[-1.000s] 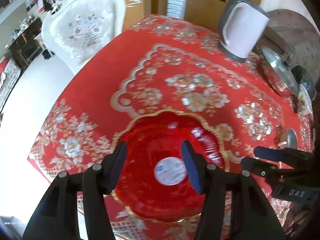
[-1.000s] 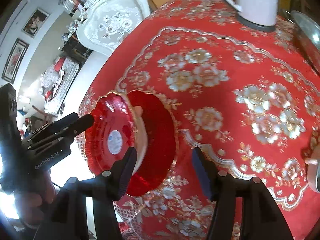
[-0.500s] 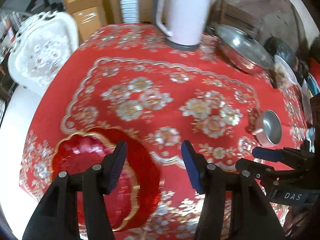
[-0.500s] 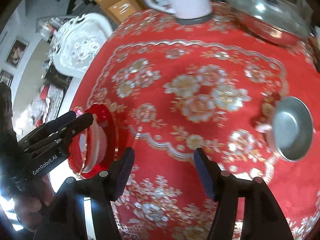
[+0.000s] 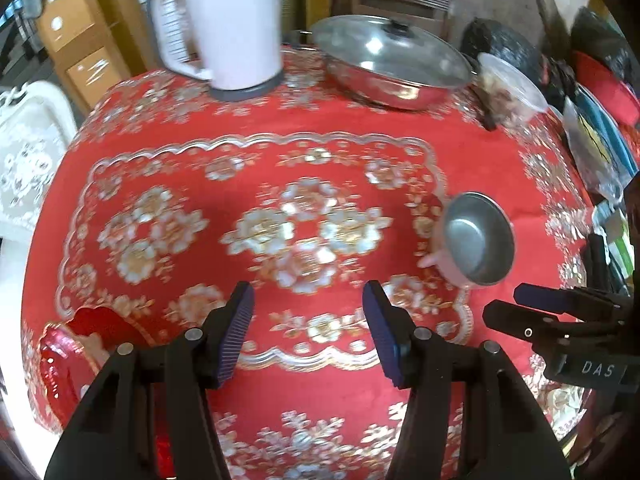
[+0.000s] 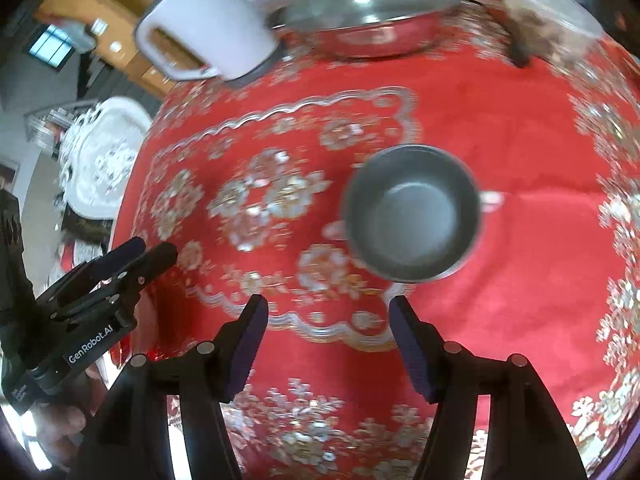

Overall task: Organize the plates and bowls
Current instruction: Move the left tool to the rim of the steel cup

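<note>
The left tongs (image 5: 307, 334) stand spread and empty above the red bench cloth patterned with gold and white flowers (image 5: 280, 184), their ribbed blue pads (image 5: 236, 338) well apart; the right tongs (image 6: 326, 346) are likewise spread with nothing between their pads, and show in the left wrist view as a black tip at the right edge (image 5: 520, 308). The small round steel bowl with a pale outer wall and side handles (image 6: 412, 214) sits upright on the cloth just ahead of the right tongs and slightly to their right, its dull grey inside empty; from the left tongs it lies ahead and off to the right (image 5: 478, 240). The glossy red scalloped plate with a gold rim (image 5: 60, 356) lies at the bench's near left edge, beside and behind the left tongs' left finger, partly cut off by the frame. At the far side of the bench stand a white plastic kettle on a grey base (image 5: 224, 28) and a wide shiny steel pan under a domed lid with a dark knob (image 5: 388, 64)
</note>
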Action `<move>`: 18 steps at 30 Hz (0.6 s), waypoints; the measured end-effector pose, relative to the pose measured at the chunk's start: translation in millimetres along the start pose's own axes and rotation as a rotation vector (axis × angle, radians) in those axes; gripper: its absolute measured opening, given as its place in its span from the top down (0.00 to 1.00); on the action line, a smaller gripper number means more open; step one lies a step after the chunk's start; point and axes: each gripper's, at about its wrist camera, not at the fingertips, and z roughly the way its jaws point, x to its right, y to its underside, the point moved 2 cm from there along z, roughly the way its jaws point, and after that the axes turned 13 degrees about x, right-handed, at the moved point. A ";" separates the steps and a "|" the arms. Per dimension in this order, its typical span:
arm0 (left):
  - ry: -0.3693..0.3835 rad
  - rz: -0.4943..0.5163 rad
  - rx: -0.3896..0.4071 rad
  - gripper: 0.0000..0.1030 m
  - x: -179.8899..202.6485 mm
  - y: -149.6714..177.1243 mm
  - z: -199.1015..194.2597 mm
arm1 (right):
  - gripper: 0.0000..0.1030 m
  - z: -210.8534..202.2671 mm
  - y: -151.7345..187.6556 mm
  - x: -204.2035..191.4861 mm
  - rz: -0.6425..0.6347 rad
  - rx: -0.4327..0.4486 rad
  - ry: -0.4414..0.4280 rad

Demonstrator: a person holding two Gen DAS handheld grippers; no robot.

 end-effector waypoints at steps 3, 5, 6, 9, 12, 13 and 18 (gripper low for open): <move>0.017 0.027 -0.005 0.47 17.8 -3.9 5.3 | 0.37 -5.5 0.2 18.5 0.031 0.007 0.016; 0.026 0.041 -0.010 0.47 27.4 -5.8 9.2 | 0.37 -9.5 1.3 29.7 0.046 0.012 0.022; 0.032 0.050 -0.015 0.47 33.7 -6.7 11.8 | 0.37 -11.0 1.2 33.8 0.052 0.014 0.025; 0.044 0.063 -0.019 0.47 45.2 -7.7 15.4 | 0.37 -15.1 1.7 47.0 0.076 0.021 0.034; 0.059 0.072 -0.026 0.47 56.1 -8.1 19.2 | 0.35 -18.3 2.1 59.8 0.100 0.030 0.046; 0.062 0.075 -0.028 0.47 59.1 -8.1 20.3 | 0.35 -18.9 2.1 63.4 0.109 0.033 0.049; 0.088 0.067 -0.048 0.47 70.0 -8.5 29.6 | 0.34 -19.6 0.6 78.0 0.146 0.040 0.061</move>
